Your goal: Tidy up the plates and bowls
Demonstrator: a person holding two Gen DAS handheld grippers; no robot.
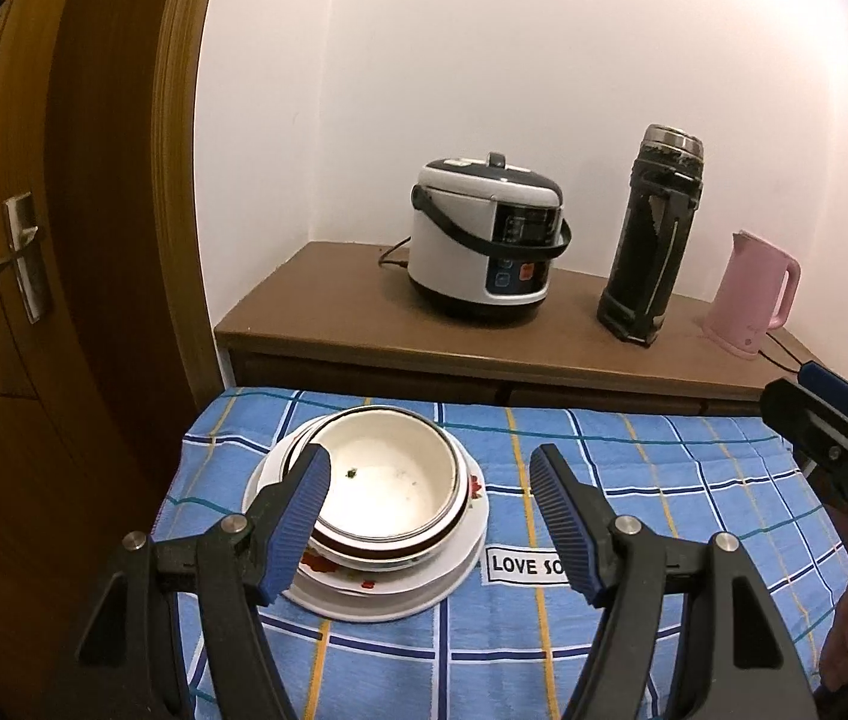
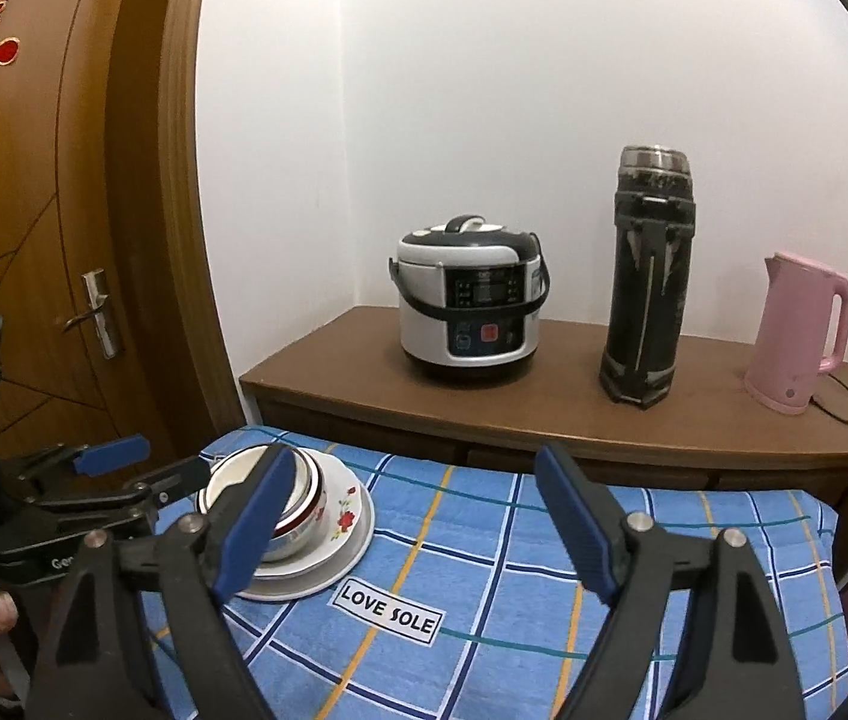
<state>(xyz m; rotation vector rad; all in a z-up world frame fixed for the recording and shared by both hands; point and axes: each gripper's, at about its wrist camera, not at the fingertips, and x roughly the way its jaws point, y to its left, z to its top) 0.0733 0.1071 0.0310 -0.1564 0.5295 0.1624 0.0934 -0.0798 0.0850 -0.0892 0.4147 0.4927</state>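
Note:
A white bowl (image 1: 388, 480) with a dark rim band sits nested in another bowl, on a flowered plate (image 1: 475, 489) stacked on a plain white plate (image 1: 394, 606). The stack stands at the left of a blue checked cloth (image 1: 634, 480). My left gripper (image 1: 430, 462) hovers open in front of and above the stack, its left finger overlapping the bowl's near-left rim, nothing between the pads. The right gripper (image 2: 418, 456) is open and empty, off to the right of the bowls (image 2: 307, 495) and the flowered plate (image 2: 346, 516). Each gripper shows at the other view's edge: the right gripper (image 1: 826, 420) and the left gripper (image 2: 148, 465).
Behind the cloth stands a brown cabinet (image 2: 544, 420) with a rice cooker (image 2: 469, 306), a tall dark flask (image 2: 649, 282) and a pink kettle (image 2: 799, 333) with a cord. A wooden door (image 1: 22, 252) fills the left. A "LOVE SOLE" label (image 2: 388, 609) lies on the cloth.

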